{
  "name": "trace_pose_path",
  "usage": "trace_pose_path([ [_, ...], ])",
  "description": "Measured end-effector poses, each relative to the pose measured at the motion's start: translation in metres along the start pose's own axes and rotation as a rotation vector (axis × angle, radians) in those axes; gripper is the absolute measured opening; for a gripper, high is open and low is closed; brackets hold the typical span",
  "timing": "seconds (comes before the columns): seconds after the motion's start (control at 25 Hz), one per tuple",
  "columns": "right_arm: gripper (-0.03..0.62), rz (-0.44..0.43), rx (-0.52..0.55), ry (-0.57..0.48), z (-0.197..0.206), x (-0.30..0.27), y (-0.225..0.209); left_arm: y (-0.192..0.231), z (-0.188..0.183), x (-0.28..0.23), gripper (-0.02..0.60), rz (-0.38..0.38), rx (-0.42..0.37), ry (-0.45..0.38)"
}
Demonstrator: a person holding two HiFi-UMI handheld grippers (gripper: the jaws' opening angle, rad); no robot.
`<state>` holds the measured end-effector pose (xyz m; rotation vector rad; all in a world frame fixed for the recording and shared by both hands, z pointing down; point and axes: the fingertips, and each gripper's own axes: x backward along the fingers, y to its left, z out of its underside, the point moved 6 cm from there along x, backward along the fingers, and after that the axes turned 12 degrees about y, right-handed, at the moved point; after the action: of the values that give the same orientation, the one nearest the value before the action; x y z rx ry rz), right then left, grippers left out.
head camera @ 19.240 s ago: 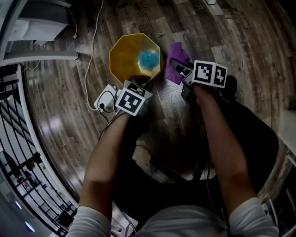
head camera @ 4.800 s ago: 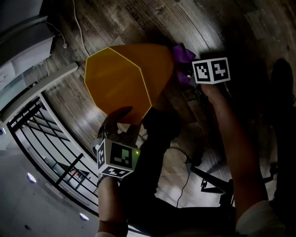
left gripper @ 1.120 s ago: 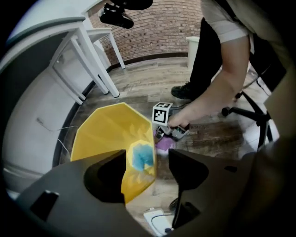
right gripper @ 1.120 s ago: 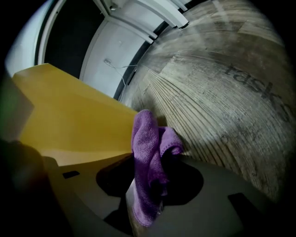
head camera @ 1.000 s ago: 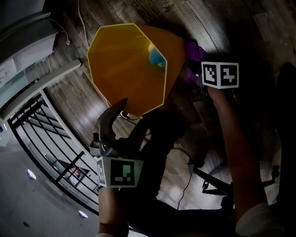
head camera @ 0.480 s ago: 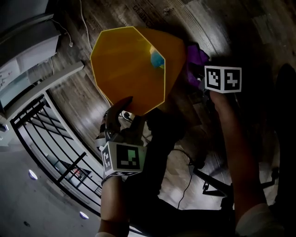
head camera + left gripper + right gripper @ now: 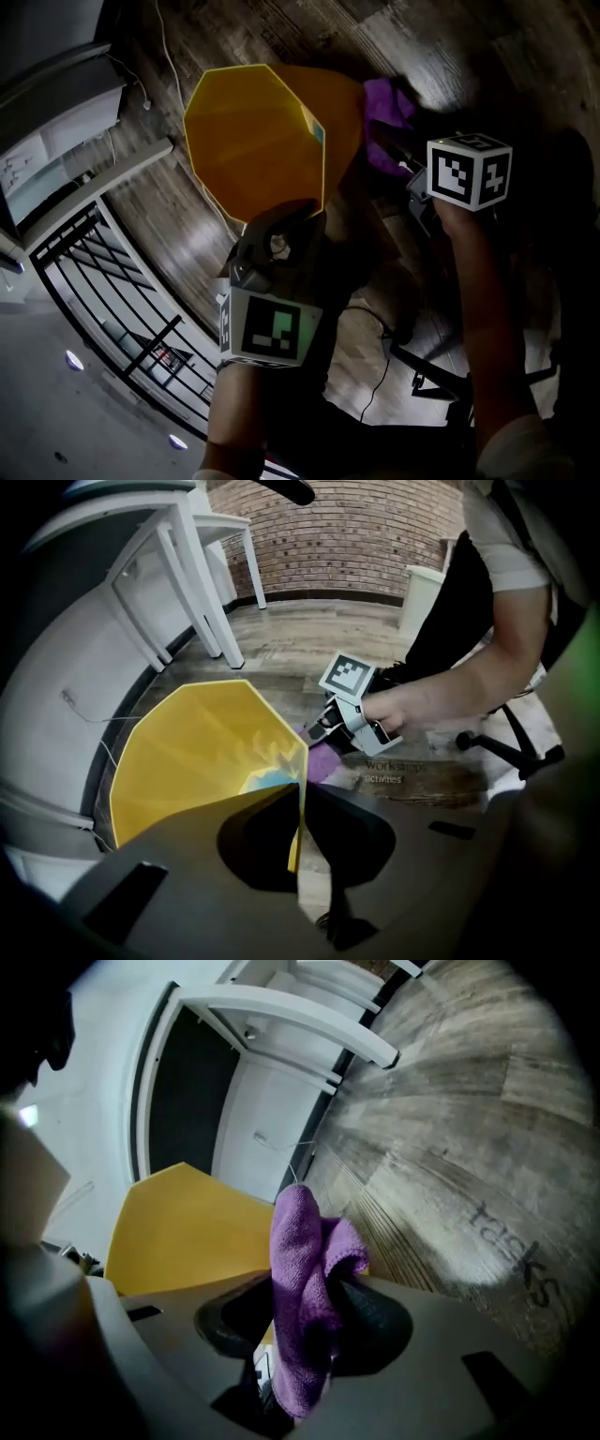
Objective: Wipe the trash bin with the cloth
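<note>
**Operator:** Bin status?

**Observer:** The yellow trash bin (image 7: 253,141) is tipped well off upright on the wooden floor (image 7: 469,1119), with its open mouth turned toward you. Your left gripper (image 7: 299,791) has just been closing. Its jaws now pinch the near rim wall, one jaw inside the bin and one outside. I read this as a bracing hold.

**Operator:** Cloth?

**Observer:** The purple cloth (image 7: 300,1232) is clamped in your right gripper (image 7: 306,1279), bunched and standing up past the jaw tips. In the head view it sits just beside the bin's outer wall, on the side away from your left gripper. No view confirms that it touches the wall.

**Operator:** Progress?

**Observer:** My judgement is that setup is complete: you hold the cloth and the bin is steadied. The walls look alike all round, so I cannot tell which, if any, are wiped. A blue thing (image 7: 265,782) lies deep inside the bin, and I cannot identify it. What probably remains is to press the cloth onto the outer wall, rub facet by facet, then do the rim and inside. You would turn the bin with your left-hand hold as needed.
</note>
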<state>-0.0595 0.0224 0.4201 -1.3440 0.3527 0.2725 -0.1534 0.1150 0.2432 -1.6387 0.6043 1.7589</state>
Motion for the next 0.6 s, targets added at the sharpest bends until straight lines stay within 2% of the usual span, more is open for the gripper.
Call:
trace_pose_path([
  [0.24, 0.167, -0.153, 0.070, -0.059, -0.028, 0.026, 0.038, 0.001, -0.009, -0.003, 0.018, 0.001, 0.030, 0.000],
  [0.6, 0.167, -0.454, 0.198, -0.107, -0.054, 0.068, 0.125, 0.008, -0.015, 0.004, 0.018, -0.022, 0.038, -0.004],
])
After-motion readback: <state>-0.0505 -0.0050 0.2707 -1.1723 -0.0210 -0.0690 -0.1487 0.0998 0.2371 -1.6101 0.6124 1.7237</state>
